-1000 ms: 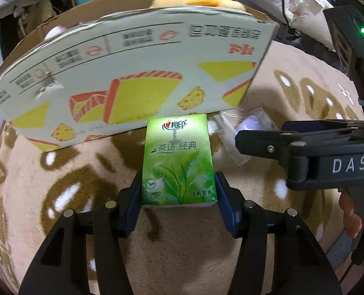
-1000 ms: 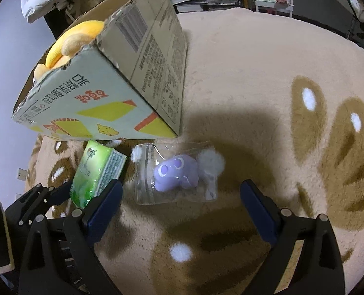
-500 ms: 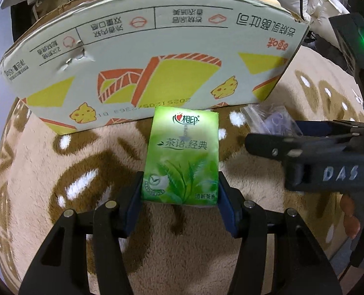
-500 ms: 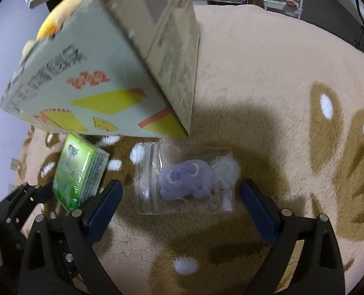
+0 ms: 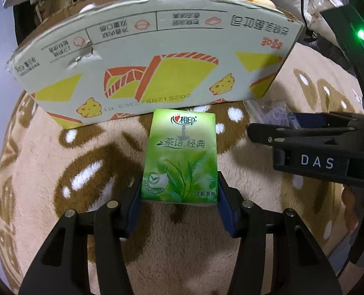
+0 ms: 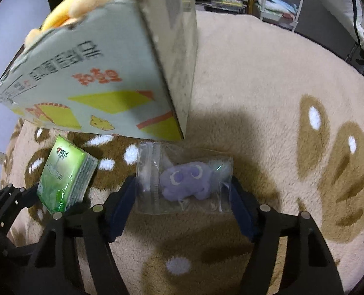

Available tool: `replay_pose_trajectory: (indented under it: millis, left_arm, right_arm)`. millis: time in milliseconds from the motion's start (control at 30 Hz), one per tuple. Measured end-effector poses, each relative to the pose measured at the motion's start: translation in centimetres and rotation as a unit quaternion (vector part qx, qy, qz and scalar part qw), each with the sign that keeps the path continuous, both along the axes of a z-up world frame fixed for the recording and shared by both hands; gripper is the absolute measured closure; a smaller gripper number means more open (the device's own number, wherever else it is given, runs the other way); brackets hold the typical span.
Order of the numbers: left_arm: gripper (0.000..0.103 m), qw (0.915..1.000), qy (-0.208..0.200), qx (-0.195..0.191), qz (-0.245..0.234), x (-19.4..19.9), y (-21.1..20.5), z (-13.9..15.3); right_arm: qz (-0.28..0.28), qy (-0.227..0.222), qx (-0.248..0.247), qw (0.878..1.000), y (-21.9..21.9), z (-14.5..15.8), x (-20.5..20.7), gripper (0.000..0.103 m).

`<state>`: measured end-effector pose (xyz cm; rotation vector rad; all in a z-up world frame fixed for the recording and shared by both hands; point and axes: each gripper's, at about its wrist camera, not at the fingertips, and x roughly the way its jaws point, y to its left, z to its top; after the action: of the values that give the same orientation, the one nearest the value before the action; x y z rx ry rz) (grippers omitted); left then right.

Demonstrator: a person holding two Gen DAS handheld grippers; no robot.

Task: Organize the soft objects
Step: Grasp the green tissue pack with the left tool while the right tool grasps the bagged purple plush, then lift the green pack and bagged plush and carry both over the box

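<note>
Left gripper (image 5: 179,196) clamped on the tissue pack (image 5: 180,157), long axis pointing forward at the box (image 5: 145,56), which stands just ahead on the rug (image 5: 59,221). Right gripper (image 6: 183,198) straddles the bagged plush (image 6: 184,180), pads at the bag's short edges; whether they press it, cannot tell. Box opening lies up and ahead of both.

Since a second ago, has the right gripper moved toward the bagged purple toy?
Yes. The right gripper has advanced toward the box and narrowed: its fingers, earlier wide apart short of the bag, now flank it.
</note>
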<state>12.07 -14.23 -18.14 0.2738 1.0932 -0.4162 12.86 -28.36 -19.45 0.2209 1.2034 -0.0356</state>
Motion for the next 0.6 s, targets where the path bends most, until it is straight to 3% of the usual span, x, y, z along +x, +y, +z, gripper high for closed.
replay_pose_trajectory:
  millis: [167, 600]
  left_arm:
    - [0.051, 0.9996, -0.018, -0.023, 0.004, -0.3, 0.6, 1.4]
    - [0.051, 0.9983, -0.053, -0.01, 0.022, -0.6, 2.1, 2.7]
  right_arm:
    - [0.005, -0.006, -0.003, 1.0, 0.8, 0.3, -1.1, 0.03]
    - [-0.01, -0.037, 0.016, 0.999, -0.5, 3.2, -4.2, 0.03]
